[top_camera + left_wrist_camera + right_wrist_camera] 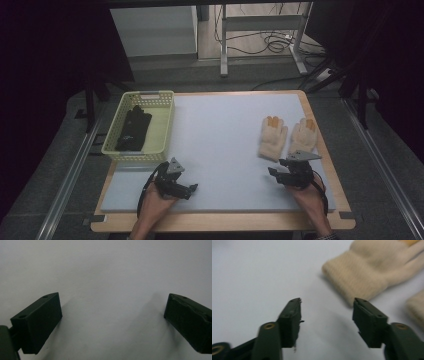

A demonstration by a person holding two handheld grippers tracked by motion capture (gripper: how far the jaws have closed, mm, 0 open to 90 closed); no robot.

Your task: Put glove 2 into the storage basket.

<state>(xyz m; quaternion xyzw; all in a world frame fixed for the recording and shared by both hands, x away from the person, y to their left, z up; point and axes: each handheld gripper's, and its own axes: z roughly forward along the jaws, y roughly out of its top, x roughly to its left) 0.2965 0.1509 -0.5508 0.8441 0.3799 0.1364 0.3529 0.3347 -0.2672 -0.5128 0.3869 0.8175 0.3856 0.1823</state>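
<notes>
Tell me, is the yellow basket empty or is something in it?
Not empty. The basket holds a dark glove-like item lying flat along its floor; the two cream gloves lie outside on the mat.

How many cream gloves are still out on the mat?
2. The left cream glove and the right cream glove lie side by side at the mat's right edge, just beyond the right gripper. None looks hidden.

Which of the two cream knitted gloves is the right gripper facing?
On the pale grey mat, two cream knitted gloves lie side by side near its right edge. The one meant is the left glove, farther from the wooden rim, its cuff ahead of the open right gripper.
</notes>
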